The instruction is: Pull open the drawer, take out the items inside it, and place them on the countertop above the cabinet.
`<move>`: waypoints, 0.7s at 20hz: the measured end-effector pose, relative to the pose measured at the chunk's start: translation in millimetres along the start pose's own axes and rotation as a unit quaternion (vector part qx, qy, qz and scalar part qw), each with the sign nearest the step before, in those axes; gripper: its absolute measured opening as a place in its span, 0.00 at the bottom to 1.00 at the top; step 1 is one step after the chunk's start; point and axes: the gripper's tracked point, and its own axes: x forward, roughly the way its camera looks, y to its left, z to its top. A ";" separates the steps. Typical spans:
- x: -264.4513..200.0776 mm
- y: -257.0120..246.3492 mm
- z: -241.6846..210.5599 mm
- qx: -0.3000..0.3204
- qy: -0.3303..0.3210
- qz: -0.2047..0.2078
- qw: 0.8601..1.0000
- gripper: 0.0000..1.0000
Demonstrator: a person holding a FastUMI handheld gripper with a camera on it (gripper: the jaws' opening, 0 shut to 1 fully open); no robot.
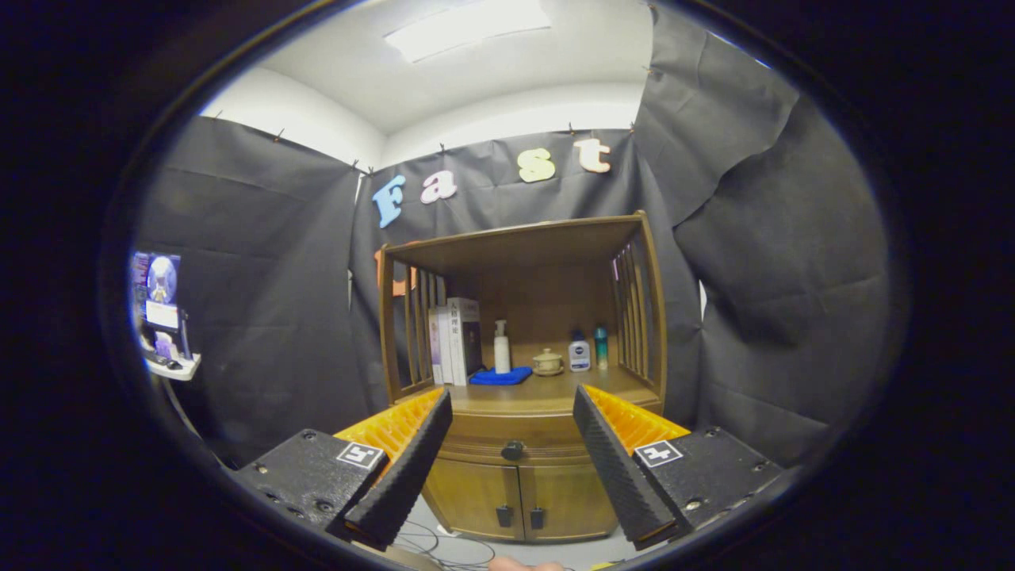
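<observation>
Fingers of my hand-held gripper (511,468) stand spread wide with nothing between them, and I hold them well back from the brown wooden cabinet (519,492). Framed in the gap between them sits the small dark round knob (512,450) of the curved wooden drawer front (515,436), which looks fully shut. Below it are two cabinet doors with small dark pulls (504,516).

As I judge it, the first risk is the knob itself. It is small and rounded, so if I close off-centre, one finger could press first and the knob slip out sideways. If I pull at an angle rather than straight back, the drawer could bind, or the light-looking cabinet could drag toward me.

Above the drawer is the tabletop (555,394), already crowded: a white pump bottle (501,346) standing at the back of a folded blue cloth (500,376), a small lidded ceramic pot (547,362), a white bottle with a dark label (579,352), a slim teal bottle (601,346) and upright white and dark books (456,341) on the left. A jerk on the drawer could topple the tall bottles. Free room lies mostly along the front edge, so I could knock something when setting items down. I cannot see what the drawer holds. Loose cables (444,543) lie on the floor near the cabinet's foot.
</observation>
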 end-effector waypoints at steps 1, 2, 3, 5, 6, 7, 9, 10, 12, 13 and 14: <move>0.3 -2.4 -0.6 0.003 0.000 -0.004 1.000 1.00; 0.5 -1.6 -0.1 0.007 -0.001 -0.005 1.000 1.00; 0.4 -0.9 0.5 0.010 -0.001 -0.003 1.000 1.00; 0.1 -0.2 1.0 0.008 0.000 -0.002 1.000 1.00; 0.0 -1.0 0.6 0.006 0.000 -0.003 1.000 1.00; 0.2 -0.6 0.8 0.005 0.000 -0.004 1.000 1.00; 1.5 2.4 -1.2 0.004 0.002 -0.003 1.000 1.00; 2.3 2.7 -2.1 0.004 0.002 -0.003 1.000 1.00; 4.7 3.1 -5.3 0.004 0.005 -0.005 1.000 1.00; 6.0 3.4 -6.1 0.004 0.006 -0.007 1.000 1.00; 7.6 3.3 -6.7 0.003 0.007 -0.008 1.000 1.00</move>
